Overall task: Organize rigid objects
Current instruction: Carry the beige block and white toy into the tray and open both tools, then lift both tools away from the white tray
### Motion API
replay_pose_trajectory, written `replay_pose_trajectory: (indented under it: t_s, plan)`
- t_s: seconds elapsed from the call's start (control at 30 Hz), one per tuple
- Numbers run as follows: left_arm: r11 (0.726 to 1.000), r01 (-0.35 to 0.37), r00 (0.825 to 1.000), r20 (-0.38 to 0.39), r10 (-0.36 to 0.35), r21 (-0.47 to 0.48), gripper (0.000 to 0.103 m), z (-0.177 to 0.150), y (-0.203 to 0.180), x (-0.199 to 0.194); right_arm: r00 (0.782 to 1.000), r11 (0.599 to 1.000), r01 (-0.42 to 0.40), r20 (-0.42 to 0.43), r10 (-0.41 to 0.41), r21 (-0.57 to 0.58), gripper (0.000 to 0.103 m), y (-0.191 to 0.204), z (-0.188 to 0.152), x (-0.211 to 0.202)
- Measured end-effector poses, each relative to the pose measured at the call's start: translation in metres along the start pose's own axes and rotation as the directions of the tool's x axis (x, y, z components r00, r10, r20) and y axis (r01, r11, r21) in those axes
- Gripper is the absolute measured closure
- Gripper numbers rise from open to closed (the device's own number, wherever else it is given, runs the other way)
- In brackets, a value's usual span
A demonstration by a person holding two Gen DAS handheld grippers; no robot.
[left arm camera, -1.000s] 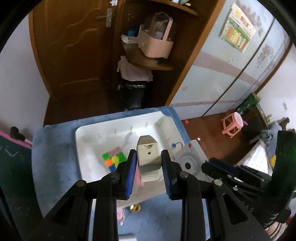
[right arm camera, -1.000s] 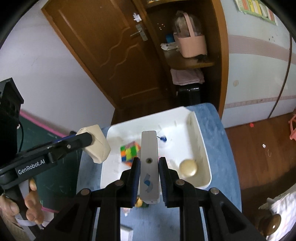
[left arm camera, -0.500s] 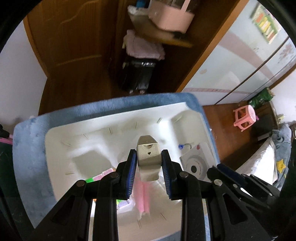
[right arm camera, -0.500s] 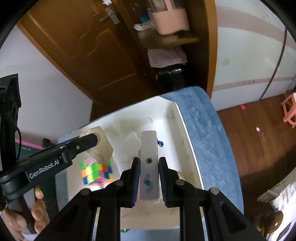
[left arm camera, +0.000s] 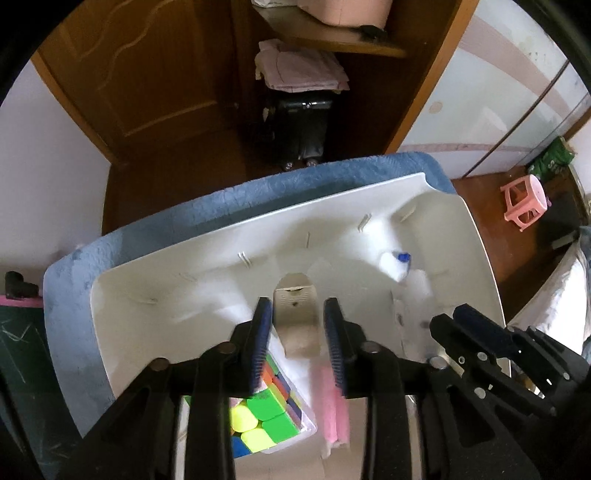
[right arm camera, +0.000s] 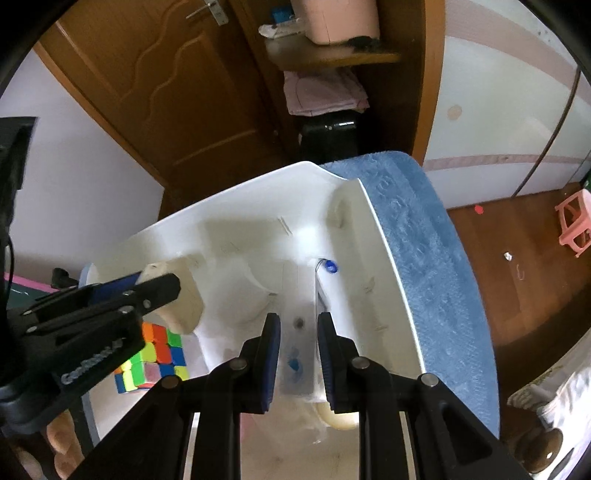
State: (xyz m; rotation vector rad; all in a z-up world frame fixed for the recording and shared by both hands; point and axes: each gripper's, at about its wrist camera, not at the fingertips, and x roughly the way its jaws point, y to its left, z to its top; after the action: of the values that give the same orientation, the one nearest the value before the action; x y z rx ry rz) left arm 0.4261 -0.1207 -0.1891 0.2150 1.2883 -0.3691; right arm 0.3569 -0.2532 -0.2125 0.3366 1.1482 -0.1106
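The left tongs (left arm camera: 297, 332) have just been opening, the beige box (left arm camera: 297, 314) loose between them. The right tongs (right arm camera: 297, 354) seem to pinch a blurred white bar (right arm camera: 297, 332) over the tray (right arm camera: 376, 258).

White tub (left arm camera: 476, 236), blue cloth (left arm camera: 207, 206), beige device (left arm camera: 295, 299), multicoloured checkered cube (left arm camera: 267, 413), pink stool (left arm camera: 524, 201).

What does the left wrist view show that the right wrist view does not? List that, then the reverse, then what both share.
Left wrist only: the black suitcase's wheels and the beige object's vented face.
Right wrist only: the door handle, a person's hand and a round cream object in the tray.
Both: the white tray, the Rubik's cube, the blue mat and the pink stool.
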Motion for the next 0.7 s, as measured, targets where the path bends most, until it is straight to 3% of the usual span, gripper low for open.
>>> replay_pose_trajectory:
  t_s: [0.03, 0.1, 0.27, 0.7]
  plan:
    - [1.000, -0.001, 1.000, 0.003, 0.001, -0.009, 0.044, -0.001, 0.001, -0.002, 1.000, 1.000, 0.007, 0.007, -0.007, -0.012, 0.072, 0.003, -0.001, -0.003]
    - [0.999, 0.004, 1.000, 0.030, -0.003, -0.035, 0.033, -0.003, 0.004, -0.011, 0.999, 0.999, 0.020, 0.029, -0.019, -0.035, 0.063, 0.007, -0.003, -0.010]
    - [0.997, 0.036, 0.998, 0.055, -0.032, -0.069, 0.033, -0.010, 0.009, -0.030, 0.997, 0.993, 0.036, 0.076, -0.028, -0.111, 0.060, 0.019, -0.015, -0.031]
    - [0.997, 0.032, 0.984, 0.179, -0.020, -0.068, 0.033, -0.048, 0.011, -0.108, 0.992, 0.984, -0.029, 0.119, 0.050, -0.176, 0.060, 0.029, -0.058, -0.093]
